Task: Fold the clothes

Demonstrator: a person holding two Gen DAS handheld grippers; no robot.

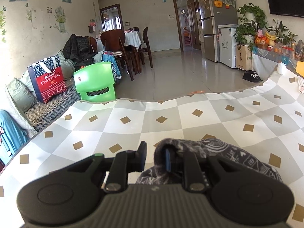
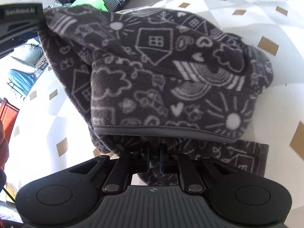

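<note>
A dark grey fleece garment (image 2: 161, 72) printed with white houses, suns and rainbows lies bunched on the checked tablecloth (image 2: 247, 9). Its bound hem runs just in front of my right gripper (image 2: 154, 159), which is shut on a lower fold of the fleece. At the top left of the right wrist view, my left gripper (image 2: 40, 21) holds a far corner of the garment lifted. In the left wrist view the garment (image 1: 218, 152) drapes over the right finger of the left gripper (image 1: 154, 155), which is shut on the cloth.
The tablecloth's (image 1: 171, 114) far edge curves across the left wrist view. Beyond it stand a green plastic chair (image 1: 95, 83), a sofa with a Christmas bag (image 1: 49, 79), dining chairs (image 1: 117, 43) and a fridge (image 1: 210, 28). A hand (image 2: 2, 144) shows at the left edge.
</note>
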